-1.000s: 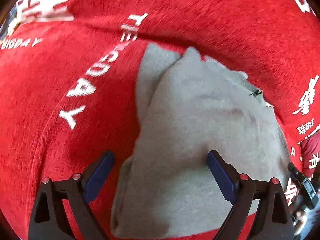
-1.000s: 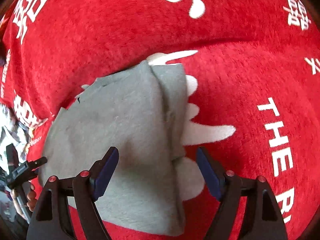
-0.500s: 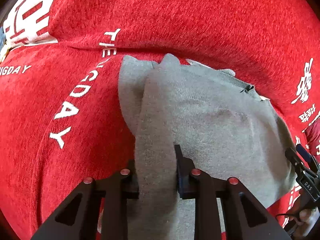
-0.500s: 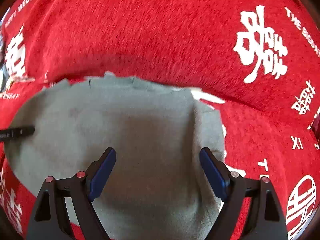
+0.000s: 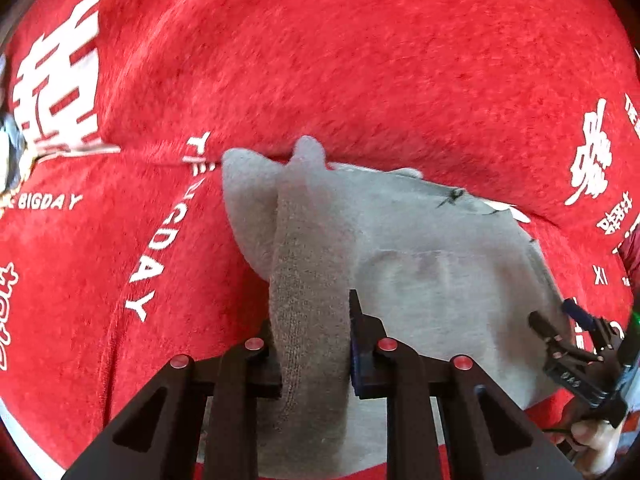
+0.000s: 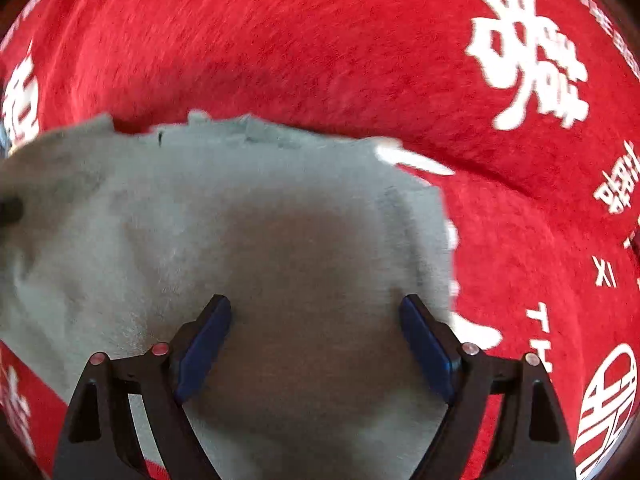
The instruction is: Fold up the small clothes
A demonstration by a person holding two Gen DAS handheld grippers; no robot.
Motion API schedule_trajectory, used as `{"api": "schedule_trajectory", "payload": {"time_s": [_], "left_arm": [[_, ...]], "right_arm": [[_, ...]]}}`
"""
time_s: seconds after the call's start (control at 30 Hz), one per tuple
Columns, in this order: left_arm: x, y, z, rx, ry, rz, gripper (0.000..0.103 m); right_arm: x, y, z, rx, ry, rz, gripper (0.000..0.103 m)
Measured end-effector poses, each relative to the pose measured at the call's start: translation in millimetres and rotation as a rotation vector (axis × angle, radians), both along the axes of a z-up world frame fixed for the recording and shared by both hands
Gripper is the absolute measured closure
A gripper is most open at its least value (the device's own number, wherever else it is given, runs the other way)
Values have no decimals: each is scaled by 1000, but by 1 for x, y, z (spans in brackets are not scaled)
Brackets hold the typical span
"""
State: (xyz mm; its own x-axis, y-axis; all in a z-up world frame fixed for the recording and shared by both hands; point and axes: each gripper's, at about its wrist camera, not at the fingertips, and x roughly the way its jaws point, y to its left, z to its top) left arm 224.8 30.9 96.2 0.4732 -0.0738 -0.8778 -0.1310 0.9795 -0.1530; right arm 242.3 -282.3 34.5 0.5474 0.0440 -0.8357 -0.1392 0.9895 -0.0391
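1. Red cloth [image 5: 360,60]: a fuzzy red covering printed with white characters and lettering is spreading over the whole surface under the garment; a long crease is running across it just behind the garment. What it is covering cannot be told.
2. White lettering [image 5: 144,280]: a line ending in "DAY" is running down the cloth left of the garment, well clear of it; "BIGDAY" is showing further left.
3. Grey garment [image 5: 440,264]: a small knitted piece is lying on the red cloth, with one raised band of its left part rising off the surface toward the camera. A dark stitched mark is sitting near its far edge.
4. Left claw [image 5: 312,344]: it is clenching that raised band of grey knit, the pads pressing on both sides; its jaws have just been closing on the fabric. The gathered band is hiding the cloth directly ahead.
5. Right claw [image 6: 316,344]: it is standing released, its blue pads wide apart over the garment's right part, gripping nothing. Whether the tips are touching the fabric cannot be told. In the left wrist view it is showing at the garment's right edge [image 5: 572,340].
6. Person's hand [image 5: 592,440]: it is holding the right claw's handle at the lower right.
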Motion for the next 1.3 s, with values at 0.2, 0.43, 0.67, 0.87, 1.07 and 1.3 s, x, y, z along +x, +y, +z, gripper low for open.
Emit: {"api": "schedule_trajectory", "payload": {"time_s": [0.2,0.43,0.67,0.87,1.07,1.3], "left_arm": [[6,-66,43,65,-35,-86,81],[27,-209,45,133,-5,-239,84],[37,-307,-43,205,171,-344,78],[21,-293,4,41,136,-417,37],[-15,-229,68,-4,-31,-389,6],[-39,-134,21,119,-13,-121,5]], "right_arm": [[-23,-66,20,87,-29,-108,14],[-54,-137,8,187,-22,-228,14],[-72,-170,-12,271,17,-271,14],[-84,-174,-11,289,0,-237,14],[-95,-167,6,375,-34,-199,14],[-105,-118,34,516,-55,-18,14]]}}
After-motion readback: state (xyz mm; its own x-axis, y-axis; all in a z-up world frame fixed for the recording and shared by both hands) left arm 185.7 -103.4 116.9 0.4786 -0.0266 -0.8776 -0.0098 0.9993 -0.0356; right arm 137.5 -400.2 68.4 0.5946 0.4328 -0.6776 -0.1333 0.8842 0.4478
